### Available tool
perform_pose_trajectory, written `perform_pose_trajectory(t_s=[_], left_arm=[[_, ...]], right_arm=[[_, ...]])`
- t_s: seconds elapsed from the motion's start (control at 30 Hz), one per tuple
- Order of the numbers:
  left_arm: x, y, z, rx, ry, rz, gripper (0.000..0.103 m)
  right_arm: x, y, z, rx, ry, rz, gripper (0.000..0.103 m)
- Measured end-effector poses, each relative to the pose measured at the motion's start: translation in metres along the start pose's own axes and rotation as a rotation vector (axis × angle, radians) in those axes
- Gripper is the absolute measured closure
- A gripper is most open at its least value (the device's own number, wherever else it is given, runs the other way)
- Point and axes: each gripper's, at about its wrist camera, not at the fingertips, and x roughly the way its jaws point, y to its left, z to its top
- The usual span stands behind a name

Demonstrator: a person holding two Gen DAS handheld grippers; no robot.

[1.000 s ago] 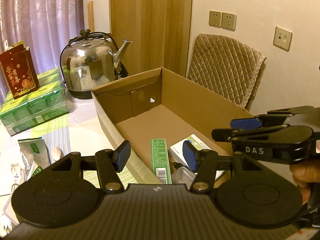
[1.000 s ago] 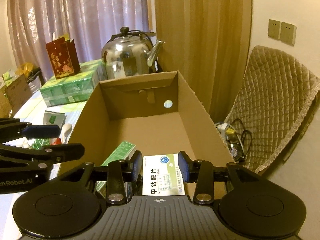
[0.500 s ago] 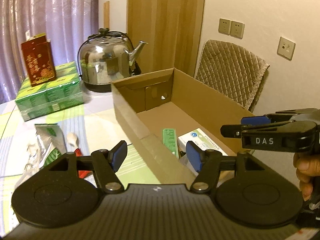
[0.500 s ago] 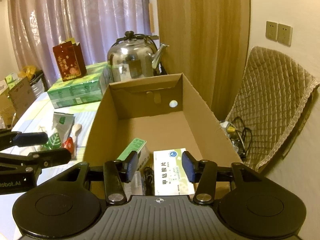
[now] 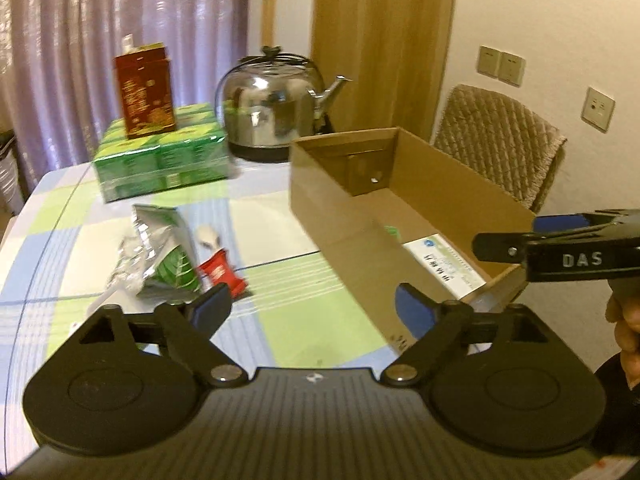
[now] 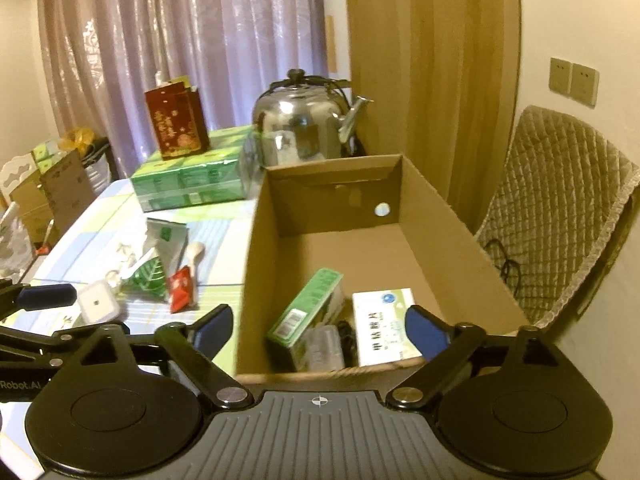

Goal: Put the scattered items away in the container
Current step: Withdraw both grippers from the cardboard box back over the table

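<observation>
An open cardboard box (image 6: 256,248) (image 5: 320,192) stands on the table's right side. Inside lie a green carton (image 6: 308,312), a white medicine box (image 6: 384,326) (image 5: 440,258) and a clear plastic piece (image 6: 326,346). Left of the box are a silver-green pouch (image 5: 160,240) (image 6: 166,240), a red sachet (image 5: 220,274) (image 6: 181,286), a white spoon (image 5: 208,236) (image 6: 195,254) and a small white case (image 6: 96,304). My left gripper (image 5: 310,306) is open above the table near the box's near corner, holding nothing. My right gripper (image 6: 318,332) hovers open over the box's near end, empty.
A steel kettle (image 5: 274,112) (image 6: 304,128) stands behind the box. A green shrink-wrapped pack (image 5: 160,156) with a red gift bag (image 5: 144,90) on top sits at the back left. A quilted chair (image 6: 556,208) is to the right; curtains hang behind. A hand (image 5: 626,320) grips the right tool.
Both grippers have drawn back and up from the box and opened wider. The left view has swung left, bringing the scattered items on the table into sight.
</observation>
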Motion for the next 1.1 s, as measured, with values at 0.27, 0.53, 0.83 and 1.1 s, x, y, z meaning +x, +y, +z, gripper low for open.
perform_pose_trajectory(t_s=[0.27, 0.53, 0.83, 1.1], left_arm=[[-0.021, 0.038, -0.028, -0.076, 0.050, 0.054, 0.001], [-0.052, 0.089, -0.064, -0.170, 0.064, 0.143, 0.001], [-0.076, 0.142, -0.080, -0.229, 0.047, 0.247, 0.001], [-0.065, 0.169, -0.083, -0.170, 0.096, 0.299, 0.001]], right_arm=[[-0.008, 0.030, -0.013, -0.002, 0.018, 0.046, 0.002], [-0.014, 0.072, -0.029, -0.026, 0.036, 0.128, 0.002], [0.006, 0.117, -0.042, -0.090, 0.089, 0.195, 0.002], [0.025, 0.145, -0.048, -0.153, 0.120, 0.218, 0.002]])
